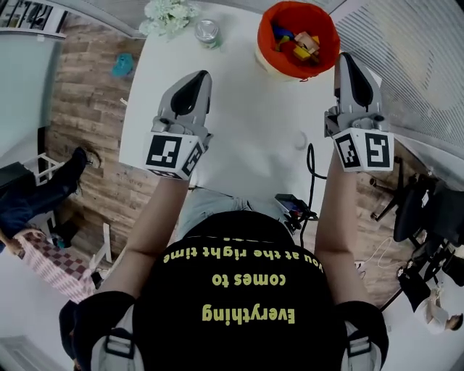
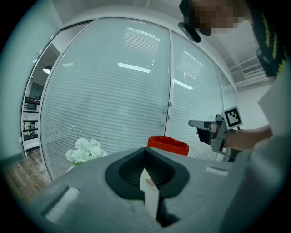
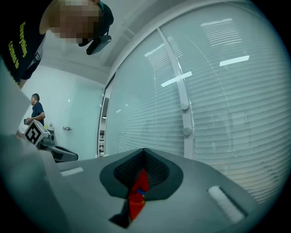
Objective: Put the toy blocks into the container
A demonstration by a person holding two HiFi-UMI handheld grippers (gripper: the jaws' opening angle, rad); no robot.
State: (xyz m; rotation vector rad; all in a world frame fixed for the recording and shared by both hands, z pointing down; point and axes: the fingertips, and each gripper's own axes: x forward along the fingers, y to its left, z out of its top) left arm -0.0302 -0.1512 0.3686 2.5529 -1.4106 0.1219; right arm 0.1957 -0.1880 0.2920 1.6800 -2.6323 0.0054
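Observation:
An orange-red container (image 1: pixel 297 32) stands at the far edge of the white table (image 1: pixel 246 130), with several coloured toy blocks (image 1: pixel 301 45) inside it. My left gripper (image 1: pixel 201 74) hovers over the table's left half, its jaws together and nothing between them. My right gripper (image 1: pixel 345 56) is held just right of the container, also shut and empty. In the left gripper view the closed jaw tips (image 2: pixel 145 149) point towards the container (image 2: pixel 167 144), and the right gripper (image 2: pixel 195 124) shows beyond it. Through the slit of the closed right jaws (image 3: pixel 144 150), a strip of the red container (image 3: pixel 137 196) shows.
White flowers (image 1: pixel 168 13) and a small metal can (image 1: pixel 207 32) stand at the table's far left corner. A black cable (image 1: pixel 312 163) hangs off the right edge near a dark device (image 1: pixel 293 206). Glass walls with blinds (image 2: pixel 118 91) lie beyond the table.

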